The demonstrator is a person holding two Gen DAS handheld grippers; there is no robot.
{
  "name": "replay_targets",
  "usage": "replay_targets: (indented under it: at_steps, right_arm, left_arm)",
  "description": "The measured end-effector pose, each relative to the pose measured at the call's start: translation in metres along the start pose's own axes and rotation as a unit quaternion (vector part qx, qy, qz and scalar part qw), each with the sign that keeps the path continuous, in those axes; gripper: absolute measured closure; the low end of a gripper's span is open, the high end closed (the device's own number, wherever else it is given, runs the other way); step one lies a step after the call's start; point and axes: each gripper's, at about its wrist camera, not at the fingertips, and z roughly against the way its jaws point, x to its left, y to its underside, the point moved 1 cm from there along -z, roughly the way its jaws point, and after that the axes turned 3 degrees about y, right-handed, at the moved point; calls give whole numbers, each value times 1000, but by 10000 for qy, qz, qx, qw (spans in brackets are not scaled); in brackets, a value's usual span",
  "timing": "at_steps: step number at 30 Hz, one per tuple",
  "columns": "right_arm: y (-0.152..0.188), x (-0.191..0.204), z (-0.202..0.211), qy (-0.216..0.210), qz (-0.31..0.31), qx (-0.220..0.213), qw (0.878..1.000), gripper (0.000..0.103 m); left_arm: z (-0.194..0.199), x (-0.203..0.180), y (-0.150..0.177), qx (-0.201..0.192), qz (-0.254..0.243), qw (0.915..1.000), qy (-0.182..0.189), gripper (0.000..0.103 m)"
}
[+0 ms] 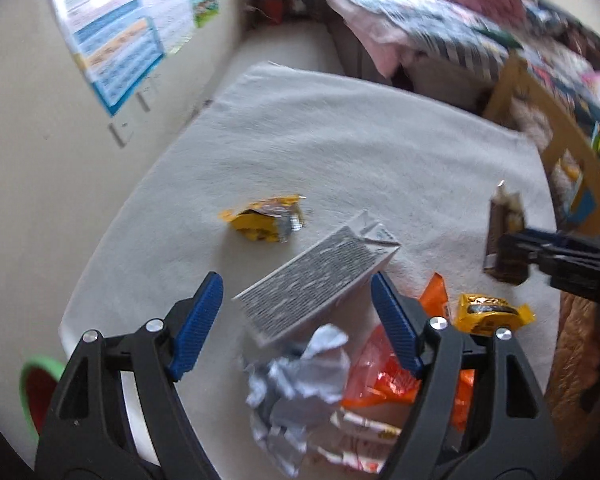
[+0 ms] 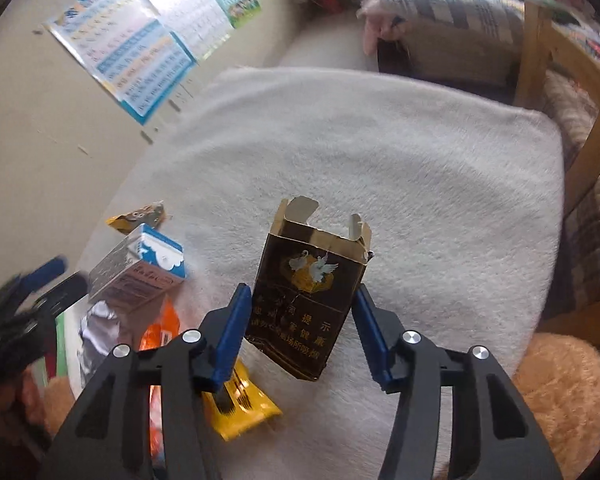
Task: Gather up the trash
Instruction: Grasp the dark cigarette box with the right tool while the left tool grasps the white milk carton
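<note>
My right gripper point(image 2: 300, 332) is shut on a dark brown cigarette pack point(image 2: 310, 300) with its torn top up, held above the white blanket point(image 2: 420, 184). The pack also shows in the left wrist view point(image 1: 506, 240), at the right. My left gripper point(image 1: 296, 320) is open and empty, just above a grey-printed milk carton point(image 1: 320, 280) lying on its side. Around it lie crumpled silver foil point(image 1: 296, 384), an orange wrapper point(image 1: 388, 376), a yellow candy wrapper point(image 1: 492, 314) and, farther off, a torn yellow packet point(image 1: 266, 220).
A green-rimmed red bin point(image 1: 40, 392) sits at the lower left past the blanket's edge. A wall with posters point(image 1: 112, 40) is on the left. A wooden bed frame point(image 2: 564, 80) with bedding stands at the back right. A tan plush point(image 2: 560, 392) lies at the right.
</note>
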Motion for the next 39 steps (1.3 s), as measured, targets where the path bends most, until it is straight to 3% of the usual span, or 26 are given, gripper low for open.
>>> replay_targets:
  at_steps: [3,6,8,11,14,17,21,22,26,31,35,39]
  right_arm:
    - [9,-5,5,40,30,-19,10000,52]
    - [2,-6,-1,-27,-119,7,9999,52]
    - [-1,-6,-1,-28,-125,-7,9999,52]
    - [-4,-4,0,-54,-98,-45,9999,52]
    - [-1,-5,3,-89,-64,-53,9999,52]
    - [0,-5,4,-106,-44,-50,9999,52]
    - [0,-6,4,-160,-111,-5,9998,52]
    - [0,-6,5,-155,-105,-19,9998,52]
    - [-3,-2,11,-172,-72,-99,9998,52]
    - [-6,4,23,-179,55,-257,9995,52]
    - [-10,14,32,-149,181,-400,9989,52]
    - [-13,31,44,-144,383,-571,9975,52]
  left_arm:
    - [-23,-11,-4,417,-275,9986,169,30]
    - [-32,-18,-7,453,-571,9973,-115,30]
    - [-32,-21,-10,466,-635,9969,-61,42]
    - [-34,-27,-11,526,-800,9954,-30,46]
    - [-37,-32,-8,611,-1110,9918,-182,44]
    - [-39,-36,-6,664,-1268,9896,-129,34]
    - [-40,-37,-5,665,-1288,9893,-182,35]
    - [-39,-36,-6,637,-1257,9898,-212,47]
    - [-31,-28,-10,492,-992,9938,-127,59]
    - [-5,-15,-16,39,-649,9976,-254,63]
    - [32,3,-20,-519,20,9983,-263,63]
    - [62,17,-9,-894,770,9926,-272,63]
